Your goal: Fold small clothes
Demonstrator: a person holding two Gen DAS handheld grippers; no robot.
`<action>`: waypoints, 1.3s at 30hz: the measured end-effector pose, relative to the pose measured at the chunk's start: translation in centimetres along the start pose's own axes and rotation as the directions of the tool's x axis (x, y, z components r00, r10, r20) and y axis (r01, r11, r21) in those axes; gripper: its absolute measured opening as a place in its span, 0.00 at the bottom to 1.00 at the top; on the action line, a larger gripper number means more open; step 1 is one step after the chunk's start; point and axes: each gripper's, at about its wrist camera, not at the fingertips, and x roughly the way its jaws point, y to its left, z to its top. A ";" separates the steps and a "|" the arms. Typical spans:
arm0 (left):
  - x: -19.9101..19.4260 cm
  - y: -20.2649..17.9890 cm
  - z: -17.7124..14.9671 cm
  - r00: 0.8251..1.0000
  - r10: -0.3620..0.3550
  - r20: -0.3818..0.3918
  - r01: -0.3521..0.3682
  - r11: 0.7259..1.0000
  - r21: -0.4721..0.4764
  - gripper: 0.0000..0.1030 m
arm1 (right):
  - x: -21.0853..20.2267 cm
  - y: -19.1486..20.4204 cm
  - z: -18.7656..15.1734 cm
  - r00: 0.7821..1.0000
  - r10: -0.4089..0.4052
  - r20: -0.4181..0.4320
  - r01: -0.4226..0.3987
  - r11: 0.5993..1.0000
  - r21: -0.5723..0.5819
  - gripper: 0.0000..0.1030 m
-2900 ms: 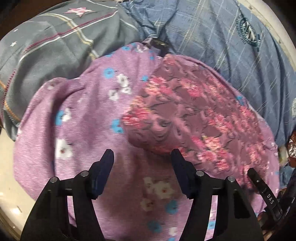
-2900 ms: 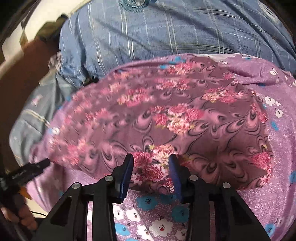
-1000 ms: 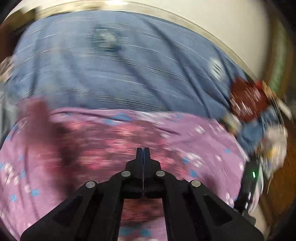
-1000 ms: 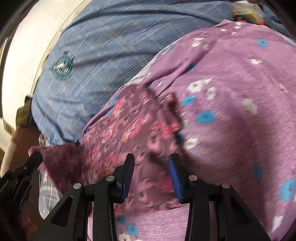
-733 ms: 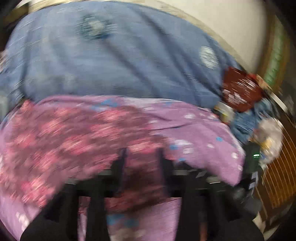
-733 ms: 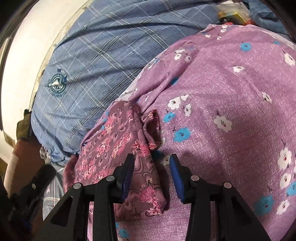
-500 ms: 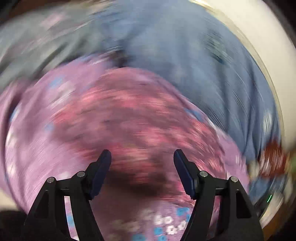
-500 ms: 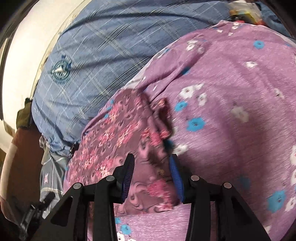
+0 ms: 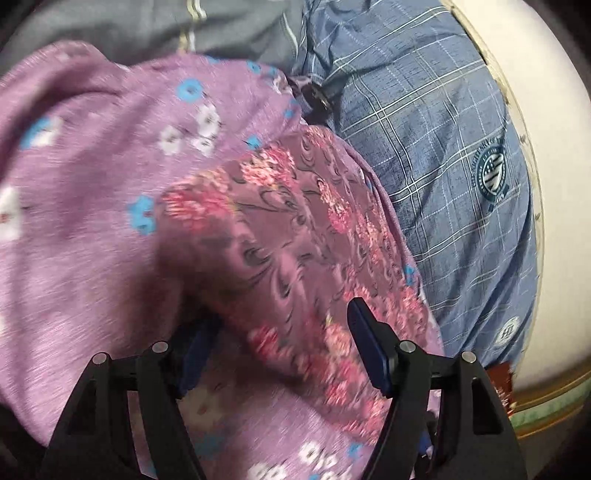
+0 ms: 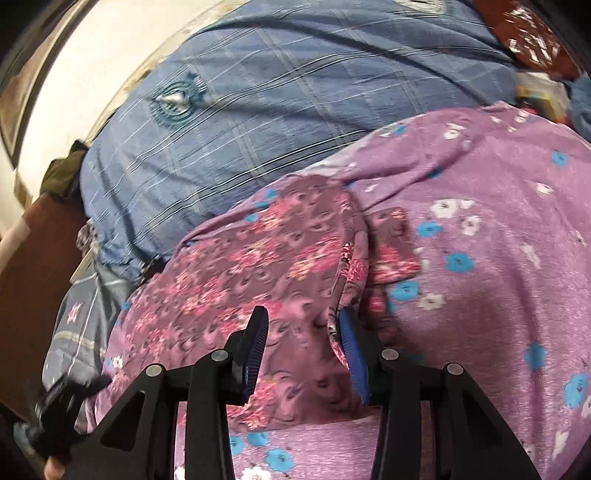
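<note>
Left gripper (image 9: 284, 350) has just sprung its jaws wide apart. A second ago they were pinched fully together; now the dark floral garment (image 9: 295, 236) lies loose between the fingers with neither pad pressing on it, so I'd call that a release. Right gripper (image 10: 303, 354) sits partly open, about the same as before, straddling the near edge of that same garment; its right pad touches a hanging fold, but I can't tell if it's actually gripping anything.

Biggest thing around is the blue checked cloth (image 10: 295, 110), spread across the back in both views, with a grey piece (image 9: 166, 22) tucked in beside it. On top of that sits the lilac flower-print cloth (image 10: 498, 240), which is basically the work surface here. Then the small dark floral garment lies on the lilac one, just in front of both grippers.

What changed: about three seconds back this piece was spread out wide and flat. Now it's narrower, doubled over on itself, with a little flap (image 10: 395, 240) sticking out along its right edge in the right wrist view.

So my read is that one fold is down and the left side let go on purpose. That stray flap probably wants tucking or smoothing before the next fold, otherwise it ends up lumpy.
</note>
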 end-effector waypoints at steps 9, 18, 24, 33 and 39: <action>2.1 -0.6 1.4 1.000 -0.015 0.025 0.015 1.000 0.021 0.12 | 1.7 1.8 -0.3 0.999 0.009 -0.040 -0.011 0.999 -0.047 0.39; -1.0 -10.4 -0.6 0.993 -0.025 0.117 -0.027 0.906 0.423 0.10 | 0.6 0.3 0.5 1.000 0.016 0.003 -0.016 1.000 -0.001 0.34; 0.6 -19.4 -7.1 0.996 -0.040 0.084 -0.031 0.711 0.703 0.09 | -0.7 -3.3 1.7 0.999 0.008 0.048 -0.015 0.992 0.129 0.34; 6.0 -22.5 -16.9 0.962 0.000 -0.272 0.224 0.570 0.791 0.47 | -2.5 -8.4 2.8 0.996 -0.031 0.079 0.009 0.963 0.269 0.38; 1.0 -17.6 -13.0 0.975 -0.075 -0.207 0.209 0.614 0.761 0.67 | -2.4 -9.1 3.0 0.996 0.065 0.059 -0.079 0.953 0.292 0.40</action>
